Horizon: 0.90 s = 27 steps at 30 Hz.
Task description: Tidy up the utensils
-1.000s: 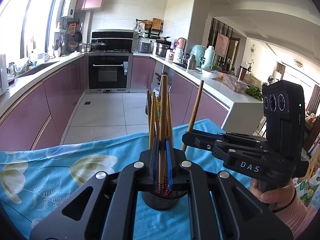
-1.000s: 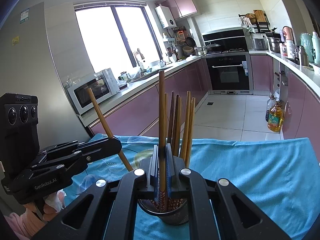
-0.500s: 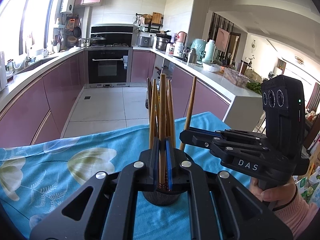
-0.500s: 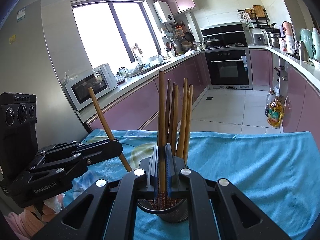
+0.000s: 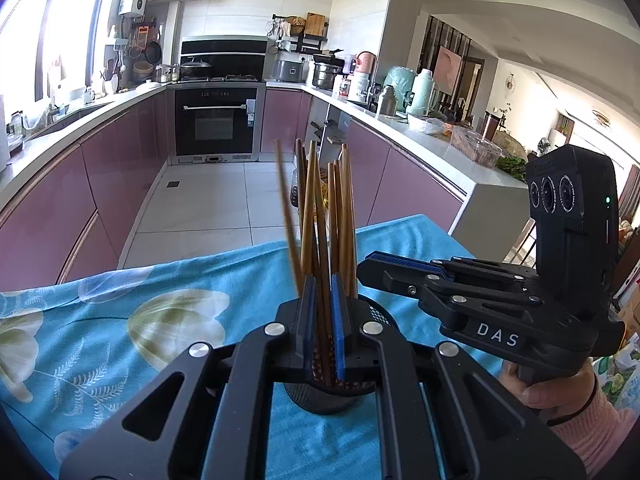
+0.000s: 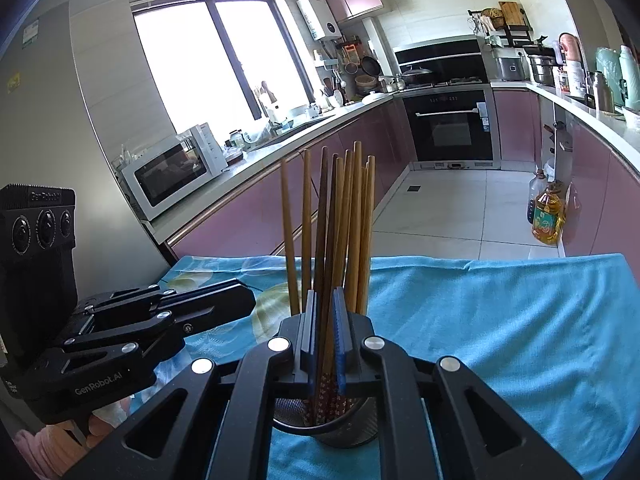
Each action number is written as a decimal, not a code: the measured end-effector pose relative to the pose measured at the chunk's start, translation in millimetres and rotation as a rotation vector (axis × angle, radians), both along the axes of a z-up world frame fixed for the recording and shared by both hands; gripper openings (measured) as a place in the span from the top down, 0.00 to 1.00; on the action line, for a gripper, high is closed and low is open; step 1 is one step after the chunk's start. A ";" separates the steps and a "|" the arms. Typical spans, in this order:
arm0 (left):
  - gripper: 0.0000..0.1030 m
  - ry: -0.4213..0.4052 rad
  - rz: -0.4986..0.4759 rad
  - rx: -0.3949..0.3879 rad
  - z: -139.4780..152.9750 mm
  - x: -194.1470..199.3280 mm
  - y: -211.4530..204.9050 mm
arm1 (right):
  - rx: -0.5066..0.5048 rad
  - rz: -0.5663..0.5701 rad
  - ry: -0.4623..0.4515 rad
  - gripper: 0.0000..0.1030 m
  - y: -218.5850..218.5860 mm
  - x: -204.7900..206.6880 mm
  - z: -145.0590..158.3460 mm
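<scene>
chopsticks were the business here, and they sat on a surface draped in a blue flowered cloth; on that cloth stood a dark mesh holder, upright, with the whole bundle inside it. the left tongs hovered just over the holder's rim with the pads a little apart, gripping nothing that i could see; the right tongs hung over the same holder from the other side, likewise parted, the sticks showing through the gap rather than pinched in it. the bundle stood nearly vertical, long axes up and down, patterned ends down in the holder and plain ends fanned slightly upward; one stick leaned away to the left and looked blurred, so probably loose and moving. i judged them light, stiff and smooth, apt to swivel or slide in a loose pinch; a firm hold across the shaft, somewhat above the rim, looked best; the holder seemed light too, and a sideways knock could tip it.
</scene>
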<state>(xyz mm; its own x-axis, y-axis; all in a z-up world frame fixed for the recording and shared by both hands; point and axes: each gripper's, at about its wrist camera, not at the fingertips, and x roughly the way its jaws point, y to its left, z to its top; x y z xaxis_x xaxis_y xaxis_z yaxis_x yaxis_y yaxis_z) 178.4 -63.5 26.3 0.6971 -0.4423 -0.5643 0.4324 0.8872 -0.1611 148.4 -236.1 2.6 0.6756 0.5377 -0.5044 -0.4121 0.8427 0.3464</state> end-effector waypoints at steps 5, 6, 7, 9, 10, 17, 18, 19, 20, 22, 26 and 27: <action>0.93 0.012 0.003 -0.007 -8.6 1.3 2.8 | -0.008 -0.004 -0.008 0.92 -1.1 -5.3 -0.6; 0.92 0.011 0.004 -0.009 -10.4 0.4 4.6 | -0.010 -0.005 -0.011 0.91 -0.7 -7.0 -0.6; 0.89 0.010 0.004 -0.013 -12.0 -0.1 6.6 | -0.012 -0.007 -0.014 0.85 -0.8 -8.6 -1.0; 0.83 0.003 0.013 -0.015 -14.2 -2.8 11.1 | -0.023 -0.016 -0.026 0.75 -1.1 -14.4 -1.3; 0.79 -0.006 0.018 -0.013 -15.5 -5.7 13.0 | -0.029 -0.020 -0.031 0.71 -1.1 -17.1 -1.1; 0.43 -0.075 0.094 0.009 -26.3 -36.2 32.5 | -0.098 -0.063 -0.086 0.33 1.7 -43.9 -9.2; 0.35 -0.089 0.115 0.014 -27.2 -42.2 37.0 | -0.107 -0.074 -0.092 0.27 2.2 -47.8 -11.5; 0.30 -0.100 0.133 0.019 -27.9 -47.0 40.6 | -0.111 -0.083 -0.097 0.19 2.1 -50.4 -13.1; 0.28 -0.111 0.151 0.021 -29.1 -51.6 44.8 | -0.117 -0.091 -0.108 0.17 2.4 -54.8 -15.3; 0.13 -0.132 0.187 0.023 -30.2 -61.6 51.6 | -0.135 -0.110 -0.121 0.11 4.3 -60.8 -18.7; 0.05 -0.175 0.254 0.029 -34.2 -80.1 64.8 | -0.155 -0.167 -0.166 0.06 6.2 -73.3 -24.2; 0.05 -0.180 0.269 0.028 -35.7 -83.3 68.1 | -0.157 -0.176 -0.181 0.06 7.0 -76.8 -25.3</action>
